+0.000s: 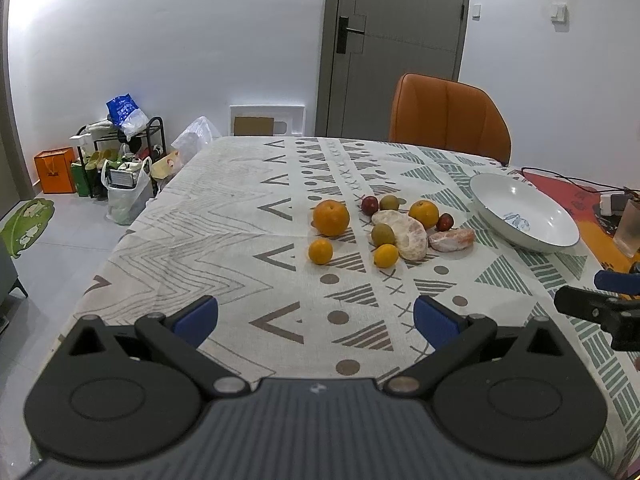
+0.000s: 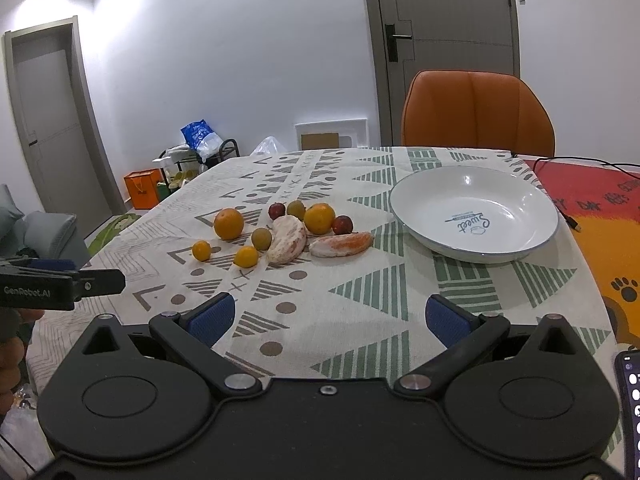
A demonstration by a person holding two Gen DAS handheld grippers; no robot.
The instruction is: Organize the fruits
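Left gripper [image 1: 316, 322] and right gripper [image 2: 327, 320]: fingers spread wide, grasping nothing, both hovering over near tablecloth [image 2: 360, 300]. Fruits [image 2: 286, 232] clustered mid-table, loose on cloth. White bowl [image 2: 404, 204] right of cluster, apart from it.

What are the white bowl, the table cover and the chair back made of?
White bowl: glazed ceramic by its looks, glossy highlights, thin blue rim; melamine possible.
Tablecloth: woven fabric, matte, printed geometric pattern, visible weave and creases.
Orange chair: leather or faux leather, smooth with a slight sheen, stitched panels.
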